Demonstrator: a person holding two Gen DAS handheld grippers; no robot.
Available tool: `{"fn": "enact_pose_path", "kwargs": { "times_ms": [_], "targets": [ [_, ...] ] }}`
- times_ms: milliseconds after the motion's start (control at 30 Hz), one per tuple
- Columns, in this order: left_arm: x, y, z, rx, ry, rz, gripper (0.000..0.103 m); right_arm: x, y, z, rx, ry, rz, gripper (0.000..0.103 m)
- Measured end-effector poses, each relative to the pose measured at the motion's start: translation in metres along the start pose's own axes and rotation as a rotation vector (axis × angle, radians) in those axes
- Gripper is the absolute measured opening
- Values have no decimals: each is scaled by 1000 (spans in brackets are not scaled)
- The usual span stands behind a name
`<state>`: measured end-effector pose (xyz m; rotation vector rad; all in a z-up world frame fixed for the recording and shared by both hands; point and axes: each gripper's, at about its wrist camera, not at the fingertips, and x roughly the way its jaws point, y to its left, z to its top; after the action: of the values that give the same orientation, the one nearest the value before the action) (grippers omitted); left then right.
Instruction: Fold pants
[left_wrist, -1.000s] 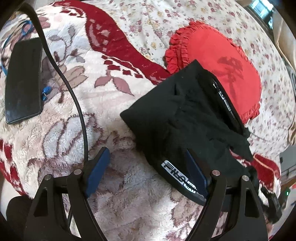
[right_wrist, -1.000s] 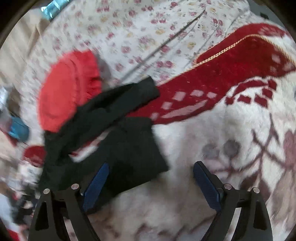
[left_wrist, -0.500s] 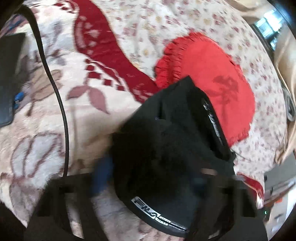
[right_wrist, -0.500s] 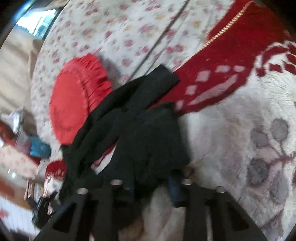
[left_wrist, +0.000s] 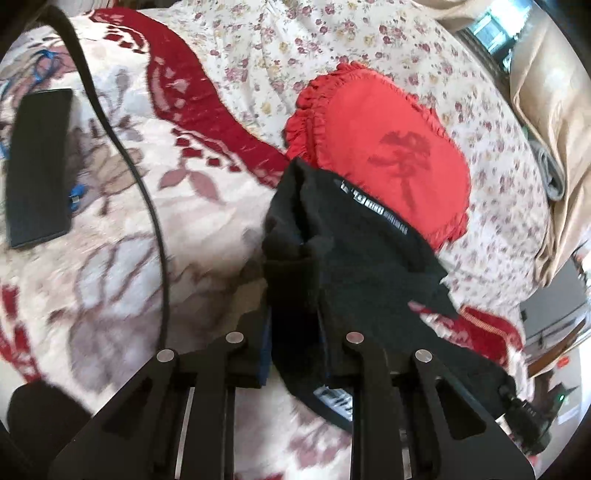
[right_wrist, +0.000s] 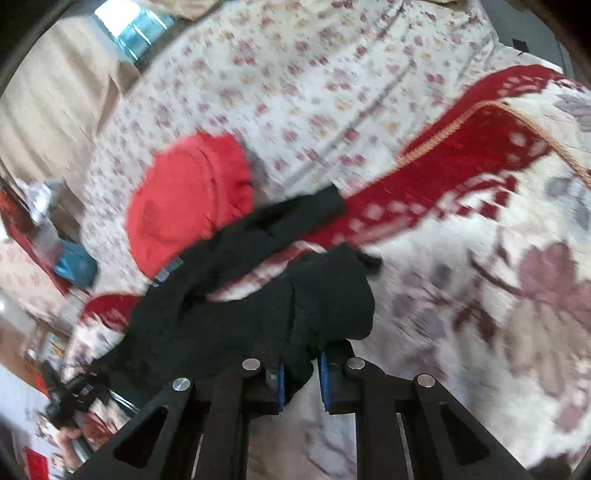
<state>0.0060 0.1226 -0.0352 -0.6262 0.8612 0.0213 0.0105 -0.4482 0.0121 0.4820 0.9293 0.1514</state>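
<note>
While the left wrist view is showing the left gripper (left_wrist: 295, 343) clenching a fold of the black pants (left_wrist: 354, 266), the fabric is bunching up between its two narrowed fingers and spilling toward the far right over the plush floral blanket (left_wrist: 192, 236). The far end of the pants is lying against the red ruffled pillow (left_wrist: 384, 147), with a white-lettered waistband just beside it. A black cable (left_wrist: 147, 206) is running down across the blanket on the left, and a flat black device (left_wrist: 37, 166) is resting near the blanket's left edge. From the right wrist view, which is blurring, the right gripper (right_wrist: 301, 373) is pinching another bunch of the pants (right_wrist: 229, 306), dark cloth showing between its blue pads (right_wrist: 324, 376). One pant leg is stretching across the blanket's red band (right_wrist: 461, 162), beside the pillow (right_wrist: 184, 199), and the flowered bedsheet (right_wrist: 295, 74) is lying beyond.
</note>
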Motion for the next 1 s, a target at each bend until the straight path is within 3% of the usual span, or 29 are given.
{"fn": "enact_pose_path", "kwargs": {
  "times_ms": [133,200,267,367,433,533,667,800,1000],
  "targets": [
    [12,16,-18,-7,85,67,19,32,-36,-18,30,158,-167,22],
    [10,17,-21,7,97,85,24,35,-51,-23,61,178,-175,23],
    [2,16,-21,27,88,100,29,28,-53,-21,83,158,-166,27],
    [-13,13,-18,48,78,105,32,15,-40,-15,-11,127,-248,40],
    [-28,10,-15,84,28,159,32,1,-40,-8,-32,87,-310,41],
    [-38,8,-10,111,0,166,32,-18,-52,1,-23,49,-390,42],
    [-39,-3,-7,134,-3,138,33,-26,-43,11,-42,21,-288,42],
    [-30,-24,-15,173,7,120,56,-3,-12,6,-120,16,-184,42],
    [0,-50,-33,255,55,138,57,52,1,-9,-137,102,-163,42]
  ]
}}
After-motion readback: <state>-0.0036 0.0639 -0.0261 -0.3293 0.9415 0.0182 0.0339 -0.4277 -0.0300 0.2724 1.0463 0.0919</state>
